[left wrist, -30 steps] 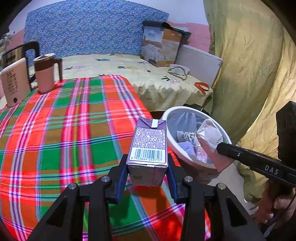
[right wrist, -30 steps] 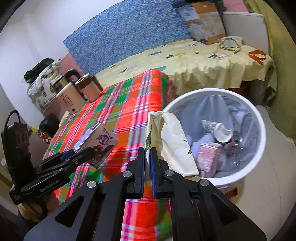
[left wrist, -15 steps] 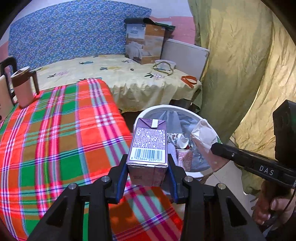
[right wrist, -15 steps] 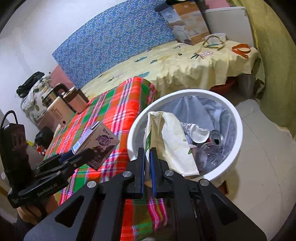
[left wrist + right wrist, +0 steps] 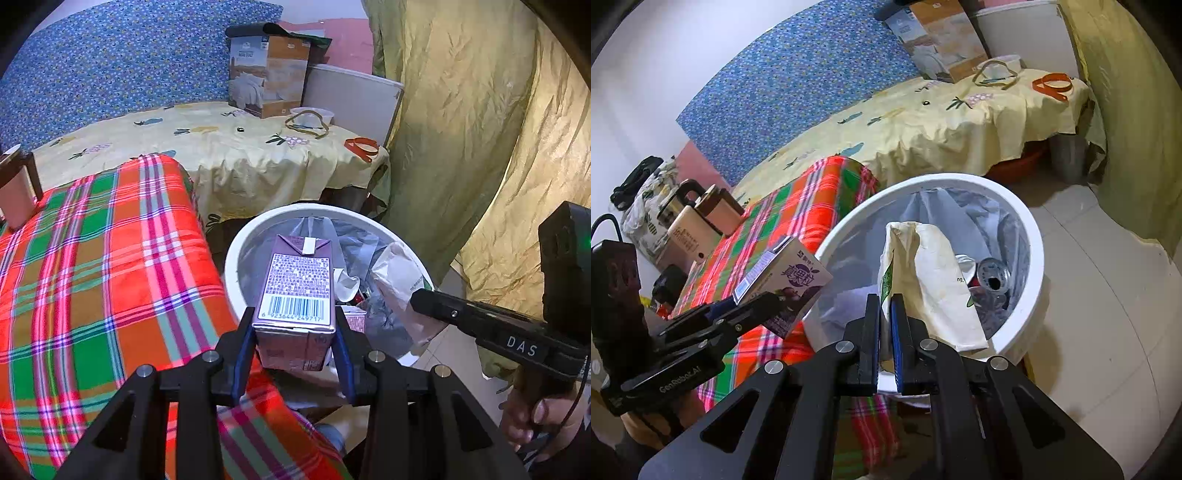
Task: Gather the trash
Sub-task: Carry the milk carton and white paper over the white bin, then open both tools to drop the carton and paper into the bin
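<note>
- left wrist view: my left gripper (image 5: 295,354) has its fingers (image 5: 243,354) pinching a purple drink carton (image 5: 297,291) by its sides, barcode face up, held over the near rim of the white trash bin (image 5: 236,258).
- right wrist view: my right gripper (image 5: 884,332) has its fingers (image 5: 871,332) pressed together on the lower edge of a crumpled cream paper bag (image 5: 934,280), which hangs over the bin's open mouth.
- inside the bin lie a can (image 5: 993,275) and other crumpled rubbish on a grey liner.
- the bin stands on the floor, just beside the desk under its plaid cloth (image 5: 92,277).
- a bed with a yellow sheet (image 5: 221,147) lies beyond.
</note>
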`<state>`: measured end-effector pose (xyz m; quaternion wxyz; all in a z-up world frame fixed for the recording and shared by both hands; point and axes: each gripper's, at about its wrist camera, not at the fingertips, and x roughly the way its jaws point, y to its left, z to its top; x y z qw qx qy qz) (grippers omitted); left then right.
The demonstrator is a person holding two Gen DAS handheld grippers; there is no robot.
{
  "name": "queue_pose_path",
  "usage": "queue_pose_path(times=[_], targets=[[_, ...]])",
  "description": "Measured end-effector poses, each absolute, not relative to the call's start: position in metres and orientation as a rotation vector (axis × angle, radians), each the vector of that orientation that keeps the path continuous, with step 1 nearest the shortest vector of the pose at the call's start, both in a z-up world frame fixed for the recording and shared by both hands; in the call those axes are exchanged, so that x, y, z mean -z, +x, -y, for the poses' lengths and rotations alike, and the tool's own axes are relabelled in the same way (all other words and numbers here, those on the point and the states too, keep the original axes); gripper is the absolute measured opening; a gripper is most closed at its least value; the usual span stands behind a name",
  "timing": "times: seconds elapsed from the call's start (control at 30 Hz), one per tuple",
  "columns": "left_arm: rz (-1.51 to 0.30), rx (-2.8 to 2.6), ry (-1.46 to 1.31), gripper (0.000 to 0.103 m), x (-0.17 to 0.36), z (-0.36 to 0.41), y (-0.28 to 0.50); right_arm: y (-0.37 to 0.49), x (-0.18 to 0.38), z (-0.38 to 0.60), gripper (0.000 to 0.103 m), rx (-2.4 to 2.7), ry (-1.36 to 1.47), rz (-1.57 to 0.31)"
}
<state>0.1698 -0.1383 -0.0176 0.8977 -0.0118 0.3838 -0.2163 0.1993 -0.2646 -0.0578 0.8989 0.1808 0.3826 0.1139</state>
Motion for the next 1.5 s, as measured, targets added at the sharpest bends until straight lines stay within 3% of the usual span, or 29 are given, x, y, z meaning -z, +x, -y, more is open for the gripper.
queue_pose_path(times=[0.7, 0.9, 1.2, 1.5], targets=[[-0.845, 0.48, -0.034, 0.041, 0.037, 0.159, 0.22, 0.242, 0.071, 0.268, 0.01, -0.248, 0.355, -0.849], [-0.832, 0.49, -0.052, 0.045, 0.035, 0.155, 0.219, 0.236, 0.064, 0.27, 0.024, -0.253, 0.342, -0.818], [-0.814, 0.479, -0.06, 0.046, 0.028, 0.144, 0.2, 0.215, 0.055, 0.271, 0.025, -0.227, 0.339, -0.79], [-0.78, 0.464, -0.044, 0.046, 0.017, 0.132, 0.161, 0.185, 0.044, 0.257, 0.038, -0.191, 0.283, -0.765]])
